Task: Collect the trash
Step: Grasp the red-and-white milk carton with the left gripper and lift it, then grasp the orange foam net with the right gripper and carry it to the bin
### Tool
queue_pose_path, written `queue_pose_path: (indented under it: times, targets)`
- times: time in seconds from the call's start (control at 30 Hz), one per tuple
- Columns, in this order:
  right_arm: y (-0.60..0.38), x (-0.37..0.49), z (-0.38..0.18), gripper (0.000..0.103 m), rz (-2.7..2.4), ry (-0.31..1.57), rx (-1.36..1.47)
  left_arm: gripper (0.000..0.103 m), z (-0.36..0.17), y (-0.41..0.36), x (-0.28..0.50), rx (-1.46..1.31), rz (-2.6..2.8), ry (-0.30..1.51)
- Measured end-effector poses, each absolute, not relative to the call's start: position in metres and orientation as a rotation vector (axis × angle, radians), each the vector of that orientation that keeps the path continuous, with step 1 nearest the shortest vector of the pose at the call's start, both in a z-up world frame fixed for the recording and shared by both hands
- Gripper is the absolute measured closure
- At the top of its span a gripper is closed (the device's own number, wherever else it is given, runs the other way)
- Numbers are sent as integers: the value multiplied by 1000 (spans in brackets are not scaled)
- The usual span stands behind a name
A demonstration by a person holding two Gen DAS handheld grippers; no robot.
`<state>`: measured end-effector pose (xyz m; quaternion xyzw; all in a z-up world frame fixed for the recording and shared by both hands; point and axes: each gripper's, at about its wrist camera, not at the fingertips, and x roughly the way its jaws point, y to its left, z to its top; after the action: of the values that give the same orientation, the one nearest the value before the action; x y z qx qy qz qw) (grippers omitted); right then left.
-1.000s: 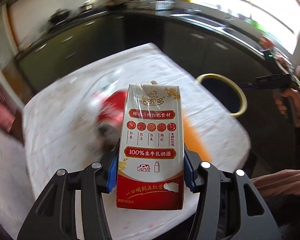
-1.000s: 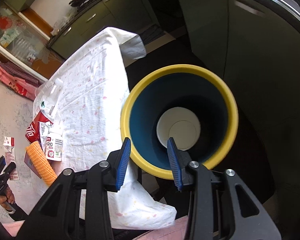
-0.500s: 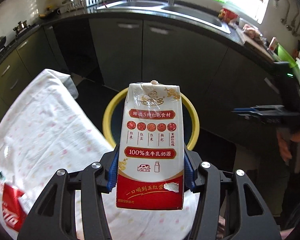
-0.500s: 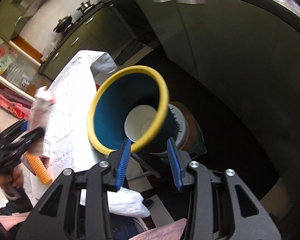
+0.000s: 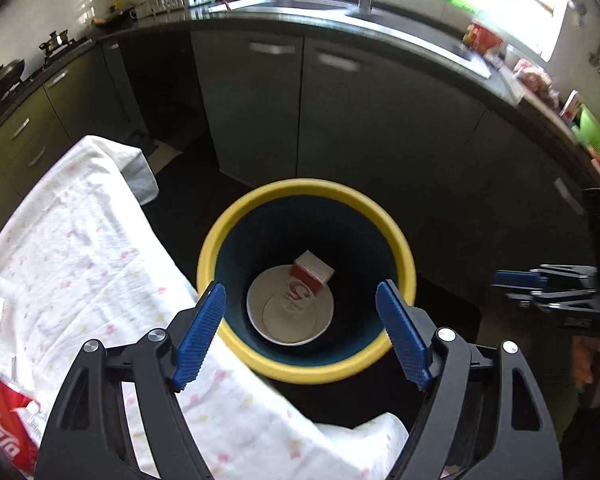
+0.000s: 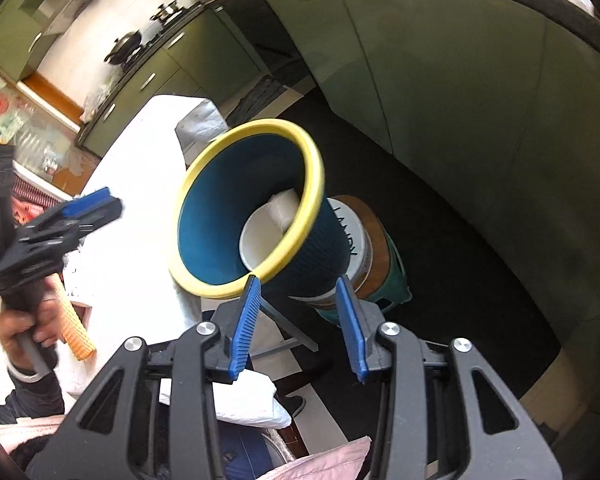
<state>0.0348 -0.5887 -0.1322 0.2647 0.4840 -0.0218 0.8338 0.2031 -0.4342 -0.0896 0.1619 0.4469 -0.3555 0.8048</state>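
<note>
While your left claw (image 5: 300, 334) hangs over the yellow-rimmed bin (image 5: 306, 368), its jaws are opening and nothing sits between them. At far left, a red wrapper (image 5: 8, 420) lies on the cloth-covered table (image 5: 80, 264). Just right of the table's edge stands the bin, and the milk carton (image 5: 311, 273) lies at its bottom, against the far wall. At the right, your right claw (image 6: 298, 320) is released, part open and empty, near the bin's rim.
</note>
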Motion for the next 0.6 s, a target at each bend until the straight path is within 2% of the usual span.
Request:
queue_pose_path:
  times: [0.1,0.3,0.43,0.6]
  targets:
    - [-570,43,-126,64,-11,1034,518,16,-54,-394,183,304,-768,888]
    - [-489,65,-106,59,158,1045,382,7,7,-279,150,219,-668,725]
    - [-416,81,-95,54,333,1046,299,5,27,-202,137,153,-522,670]
    - [-320,94,-88,45,533,1044,188,5,23,-112,130,80,-342,648]
